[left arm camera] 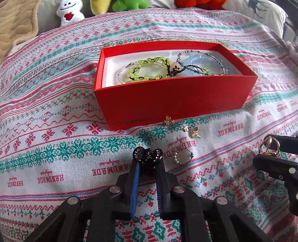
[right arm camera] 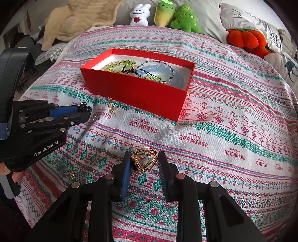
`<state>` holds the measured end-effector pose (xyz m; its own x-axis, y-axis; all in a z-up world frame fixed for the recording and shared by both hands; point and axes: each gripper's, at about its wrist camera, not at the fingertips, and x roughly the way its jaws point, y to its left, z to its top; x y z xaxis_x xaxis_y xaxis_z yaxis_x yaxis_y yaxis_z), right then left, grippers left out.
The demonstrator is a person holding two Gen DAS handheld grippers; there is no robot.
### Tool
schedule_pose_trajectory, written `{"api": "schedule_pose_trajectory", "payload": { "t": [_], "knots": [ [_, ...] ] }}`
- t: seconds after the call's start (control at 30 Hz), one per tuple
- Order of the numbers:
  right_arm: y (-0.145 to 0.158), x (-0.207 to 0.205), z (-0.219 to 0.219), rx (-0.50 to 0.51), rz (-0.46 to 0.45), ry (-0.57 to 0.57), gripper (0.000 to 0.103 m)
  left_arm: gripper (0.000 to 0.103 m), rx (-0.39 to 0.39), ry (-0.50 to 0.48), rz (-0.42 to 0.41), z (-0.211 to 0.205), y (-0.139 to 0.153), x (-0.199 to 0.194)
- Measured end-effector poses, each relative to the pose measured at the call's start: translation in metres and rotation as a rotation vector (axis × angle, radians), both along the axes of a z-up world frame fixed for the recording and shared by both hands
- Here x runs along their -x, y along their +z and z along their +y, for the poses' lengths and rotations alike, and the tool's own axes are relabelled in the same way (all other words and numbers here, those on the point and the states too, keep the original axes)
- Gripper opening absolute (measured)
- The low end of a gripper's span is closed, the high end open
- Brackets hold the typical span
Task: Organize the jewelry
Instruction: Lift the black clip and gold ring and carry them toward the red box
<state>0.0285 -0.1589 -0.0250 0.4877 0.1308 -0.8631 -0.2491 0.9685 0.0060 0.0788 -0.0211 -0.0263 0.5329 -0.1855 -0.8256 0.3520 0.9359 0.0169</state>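
An open red box (left arm camera: pixel 173 100) sits on the patterned cloth and holds a green bead bracelet (left arm camera: pixel 147 69), a pale blue bead bracelet (left arm camera: pixel 201 65) and thin beaded strands. My left gripper (left arm camera: pixel 148 157) is shut on a black rhinestone piece (left arm camera: pixel 148 154) just above the cloth in front of the box; it also shows in the right wrist view (right arm camera: pixel 84 109). My right gripper (right arm camera: pixel 144 161) is shut on a gold wire ring (right arm camera: pixel 144 161), which also shows in the left wrist view (left arm camera: pixel 269 145). Small gold earrings (left arm camera: pixel 192 131) and a pearl ring (left arm camera: pixel 183 157) lie on the cloth.
The box also shows in the right wrist view (right arm camera: pixel 137 89). Another gold earring (left arm camera: pixel 168 121) lies against the box front. A small gold piece (right arm camera: pixel 71 175) lies at the near left. Plush toys (right arm camera: pixel 165 14), an orange pumpkin plush (right arm camera: pixel 245 41) and pillows line the far edge.
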Motion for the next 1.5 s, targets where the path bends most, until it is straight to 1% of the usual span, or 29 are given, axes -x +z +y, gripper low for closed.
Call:
{"api": "schedule_pose_trajectory", "payload": {
  "t": [0.43, 0.63, 0.83, 1.2, 1.33, 1.5],
  "knots": [
    [0.006, -0.004, 0.001, -0.016, 0.011, -0.012, 0.03, 0.011, 0.012, 0.015, 0.015, 0.003, 0.009, 0.004],
    [0.021, -0.01, -0.001, -0.056, -0.003, -0.03, 0.03, 0.011, 0.043, 0.029, 0.017, 0.007, 0.024, 0.004],
    [0.038, -0.016, -0.007, -0.082, -0.032, -0.051, 0.03, 0.011, 0.073, 0.039, -0.012, 0.01, 0.045, 0.001],
    [0.06, -0.032, -0.015, -0.124, -0.064, -0.085, 0.03, 0.011, 0.111, 0.044, -0.047, 0.008, 0.07, -0.014],
    [0.062, -0.041, -0.017, -0.14, -0.066, -0.104, 0.03, 0.011, 0.12, 0.051, -0.052, 0.004, 0.072, -0.023],
    [0.062, -0.053, -0.019, -0.163, -0.06, -0.125, 0.03, 0.011, 0.129, 0.061, -0.05, -0.003, 0.069, -0.038]
  ]
}}
